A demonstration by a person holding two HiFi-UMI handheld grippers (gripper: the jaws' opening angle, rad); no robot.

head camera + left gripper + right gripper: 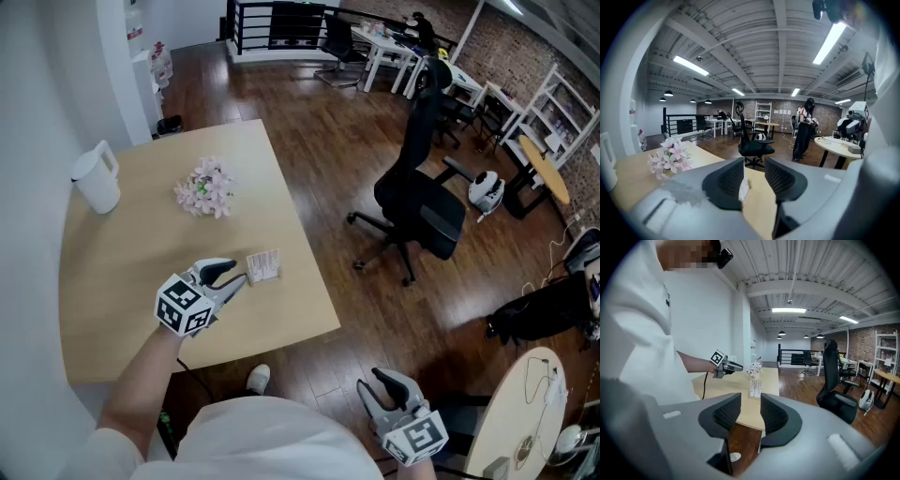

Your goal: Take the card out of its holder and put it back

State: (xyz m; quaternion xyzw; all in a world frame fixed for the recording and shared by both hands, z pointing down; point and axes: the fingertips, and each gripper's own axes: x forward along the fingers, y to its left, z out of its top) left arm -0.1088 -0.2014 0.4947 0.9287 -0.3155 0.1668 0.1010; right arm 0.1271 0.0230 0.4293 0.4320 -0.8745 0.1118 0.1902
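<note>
Left tongs are hovering low over the bench, jaws standing apart and gripping nothing. Card is standing upright just ahead of their tips. Right tongs are hanging beyond the bench edge over the floor, jaws apart and empty.

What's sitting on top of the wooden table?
A white jug, pink flowers and a card in its holder stand on the table. The left gripper and the person's arm cover the tabletop beneath them.

Both left gripper and right gripper with fingers apart.
</note>
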